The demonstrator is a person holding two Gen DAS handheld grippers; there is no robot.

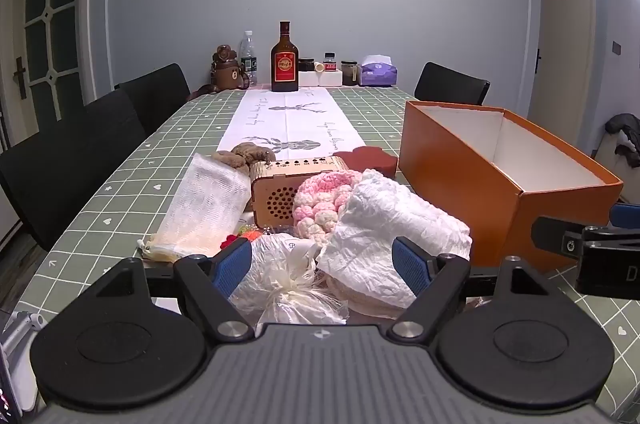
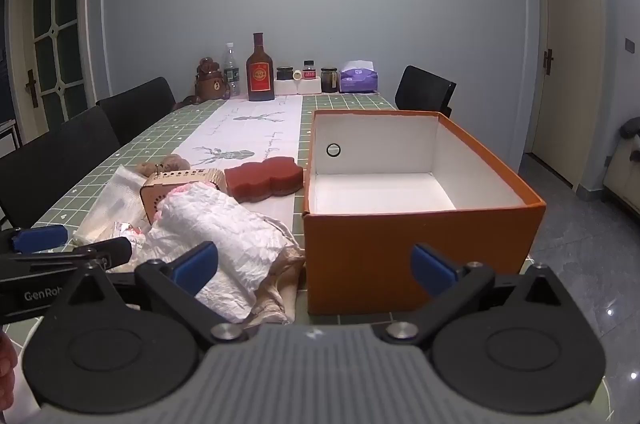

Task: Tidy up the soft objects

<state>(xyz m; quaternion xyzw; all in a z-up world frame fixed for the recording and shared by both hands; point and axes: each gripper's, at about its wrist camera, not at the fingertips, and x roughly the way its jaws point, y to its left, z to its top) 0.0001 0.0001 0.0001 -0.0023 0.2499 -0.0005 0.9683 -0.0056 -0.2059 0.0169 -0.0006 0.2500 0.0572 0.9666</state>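
Green checked cloth with a white deer-print runner (image 1: 280,124) covers the long dining table (image 1: 120,184) I'm working over, dark chairs along its left side. From my left: a flat white mesh pouch (image 1: 208,204), limp and easy to pinch at an edge; a perforated wooden box (image 1: 280,192), stiff, so I doubt it belongs with the soft things; a pink-and-white crocheted piece (image 1: 324,200) leaning on it; then a crinkled white quilted bundle (image 1: 396,220), light and squashy, best taken across its middle fold. My left gripper (image 1: 322,264) stands released, its blue pads wide on either side of a knotted clear plastic bag (image 1: 288,288), not pressing it. Further right, my right gripper (image 2: 316,266) also hangs released, facing the empty orange cardboard box (image 2: 420,256).
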